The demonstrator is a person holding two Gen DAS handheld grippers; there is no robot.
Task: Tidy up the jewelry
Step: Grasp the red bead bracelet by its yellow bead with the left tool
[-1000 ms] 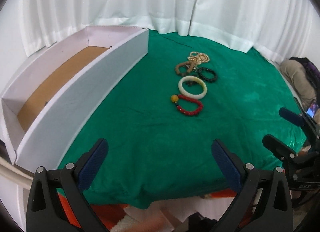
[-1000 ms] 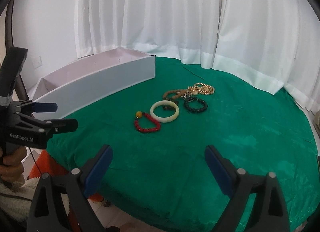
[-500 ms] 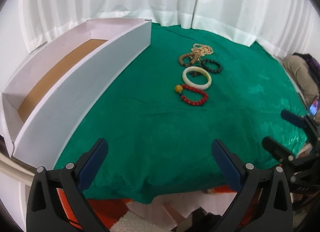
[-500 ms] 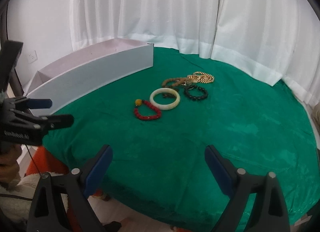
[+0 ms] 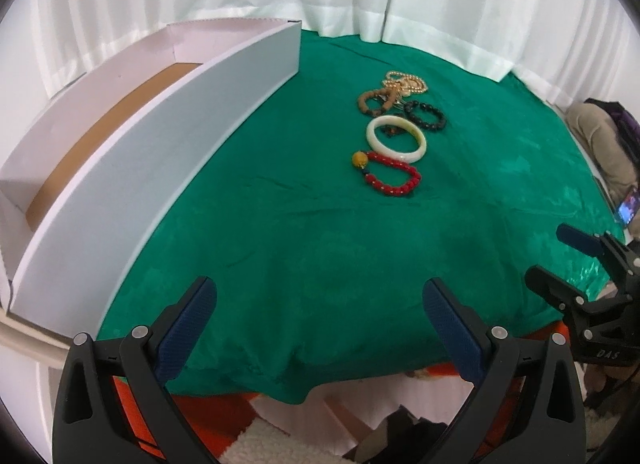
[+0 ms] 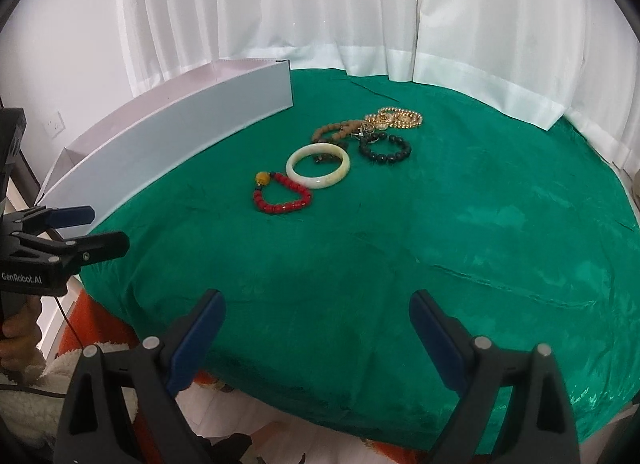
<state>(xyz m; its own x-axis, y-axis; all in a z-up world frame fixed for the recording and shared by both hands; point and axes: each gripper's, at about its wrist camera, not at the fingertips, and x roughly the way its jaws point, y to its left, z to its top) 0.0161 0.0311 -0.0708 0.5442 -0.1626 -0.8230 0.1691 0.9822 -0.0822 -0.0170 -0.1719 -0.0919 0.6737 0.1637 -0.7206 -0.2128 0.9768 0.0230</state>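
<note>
Jewelry lies in a loose cluster on the green velvet cloth (image 6: 440, 248), well apart from both of my grippers and to the right of the long white box (image 5: 168, 143). Nearest me is the red bead bracelet (image 6: 282, 193) with its amber bead, touching the pale jade bangle (image 6: 319, 166); behind them sit the black bead bracelet (image 6: 385, 148), the brown wooden bead bracelet (image 6: 336, 131) and the gold bead chain (image 6: 396, 118).

Handling, as I judge it: the bangle is rigid, smooth and likely brittle, so I would pinch across its band, not squeeze the ring. The strung bracelets are light and limp and will sag; I would take them on a short run of beads. The chain looks tangled with the wooden beads and may drag neighbours along.

Left gripper (image 5: 320, 312) hovers over the near table edge, jaws wide, holding nothing. Right gripper (image 6: 318, 318) likewise stands wide and empty.

Not determinable: a small dark item inside the bangle; the metal pieces between chain and wooden beads; most of the box floor, of which only a brown strip shows in the left wrist view. A person's hand (image 6: 18, 328) holding the left gripper's handle is cut off at the frame edge.
</note>
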